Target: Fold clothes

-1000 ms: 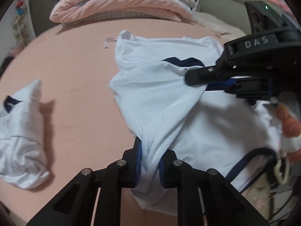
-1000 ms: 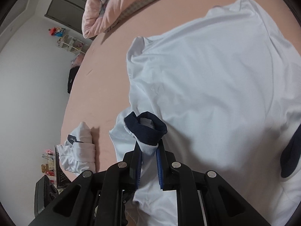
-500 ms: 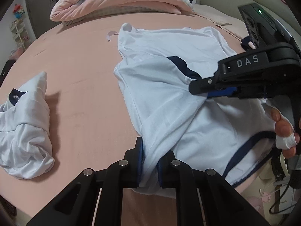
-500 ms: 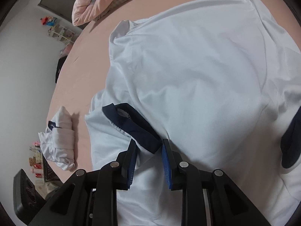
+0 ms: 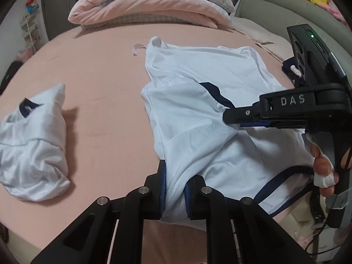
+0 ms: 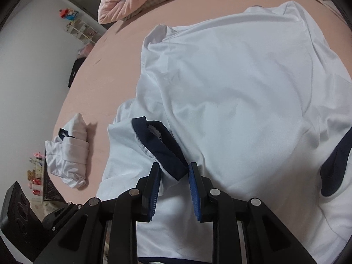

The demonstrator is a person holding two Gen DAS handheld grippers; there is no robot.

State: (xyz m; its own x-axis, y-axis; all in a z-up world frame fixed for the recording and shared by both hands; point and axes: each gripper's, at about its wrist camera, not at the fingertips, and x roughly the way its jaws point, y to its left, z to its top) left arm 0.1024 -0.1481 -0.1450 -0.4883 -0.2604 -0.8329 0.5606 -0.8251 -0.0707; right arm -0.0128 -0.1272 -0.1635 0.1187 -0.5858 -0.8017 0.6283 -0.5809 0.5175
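A white shirt [image 5: 198, 83] with navy trim lies spread on the pink bed [image 5: 99, 77]. My left gripper [image 5: 175, 176] is shut on a bunched fold at the shirt's near left edge. One sleeve lies folded in over the shirt's body [image 6: 231, 88]. Its navy cuff [image 6: 156, 140] rests between the parted jaws of my right gripper [image 6: 173, 171], and the blue pads [image 6: 194, 187] are not pressing on it. In the left wrist view the right gripper [image 5: 228, 118] reaches in from the right, level with the cuff [image 5: 215, 94].
A second white garment [image 5: 33, 145] lies folded at the bed's left. A pink quilt [image 5: 149, 4] is piled at the far end, with a grey sofa [image 5: 286, 6] beyond. The bed's near edge runs under both grippers. A person's bandaged fingers [image 5: 323, 171] hold the right gripper.
The right gripper's jaws have parted from the navy cuff, and the sleeve has come down flat onto the shirt. The left gripper has kept its grip on the fold.
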